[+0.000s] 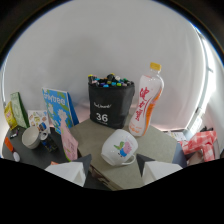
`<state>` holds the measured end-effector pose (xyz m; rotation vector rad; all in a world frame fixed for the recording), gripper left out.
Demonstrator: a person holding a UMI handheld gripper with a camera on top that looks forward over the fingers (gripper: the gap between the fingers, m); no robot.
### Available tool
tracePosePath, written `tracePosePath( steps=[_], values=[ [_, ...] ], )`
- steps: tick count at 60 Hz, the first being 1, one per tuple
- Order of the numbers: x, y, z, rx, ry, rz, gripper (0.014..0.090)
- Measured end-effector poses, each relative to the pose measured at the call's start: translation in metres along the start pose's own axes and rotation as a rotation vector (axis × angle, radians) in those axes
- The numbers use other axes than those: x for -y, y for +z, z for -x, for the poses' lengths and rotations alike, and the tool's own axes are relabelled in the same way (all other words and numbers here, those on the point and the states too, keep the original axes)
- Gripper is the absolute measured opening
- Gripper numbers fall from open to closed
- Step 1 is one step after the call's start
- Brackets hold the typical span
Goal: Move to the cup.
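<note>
1. Far left: a green-and-yellow carton [16, 111], with a small pale mug [31, 136] just in front of it on a dark surface.
2. Next, a blue-and-white booklet [57, 111] stands upright, leaning back.
3. Gripper [114, 172]: the two pale fingers are spread apart, holding nothing.
4. The white cup [119, 147], printed with a cartoon, lies tilted on the grey tabletop [160, 145], just ahead of the fingers and between their lines, not touched.
5. Behind it: a black marker bag [111, 105] marked "36".
6. Right of the bag: an upright orange drink bottle [146, 101], yellow cap.
7. Far right: red-patterned cloth [202, 144].
</note>
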<state>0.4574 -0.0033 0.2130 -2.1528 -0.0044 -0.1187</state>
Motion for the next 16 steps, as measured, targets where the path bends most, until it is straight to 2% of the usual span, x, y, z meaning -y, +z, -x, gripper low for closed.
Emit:
tracePosePath(
  steps=[15,16],
  values=[
    [0.0014,0.0013,-0.0006,0.014,0.005,0.001,0.0859],
    [0.0013,0.0009,-0.0007,0.013,0.005,0.001,0.0822]
  ],
)
